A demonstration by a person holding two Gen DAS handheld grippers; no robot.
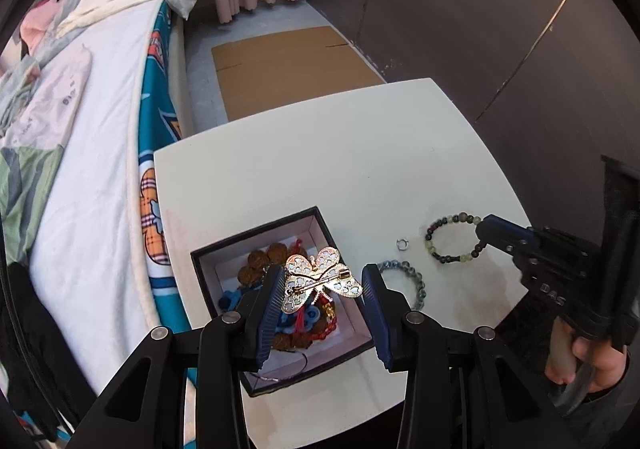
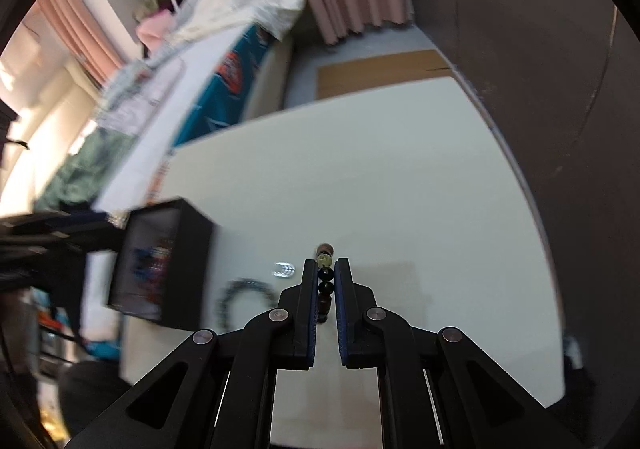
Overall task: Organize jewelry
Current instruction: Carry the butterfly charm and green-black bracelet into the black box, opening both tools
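A black box with a white lining [image 1: 256,243] sits on the white table and holds brown beads and red and blue cords. My left gripper [image 1: 323,285] hovers over the box with its jaws apart; a gold butterfly brooch [image 1: 318,279] sits between them, touching the left finger, clear of the right. My right gripper [image 2: 325,277] is shut on a dark and green bead bracelet [image 2: 325,281], which lies on the table in the left wrist view [image 1: 454,237]. A blue-grey bead bracelet [image 1: 412,277] and a small silver ring [image 1: 401,244] lie between box and right gripper.
The white table [image 1: 340,153] stands beside a bed [image 1: 92,153] on the left. A dark wall runs along the right. Flat cardboard [image 1: 288,65] lies on the floor beyond the table. The box [image 2: 160,257] and ring [image 2: 284,269] are blurred in the right wrist view.
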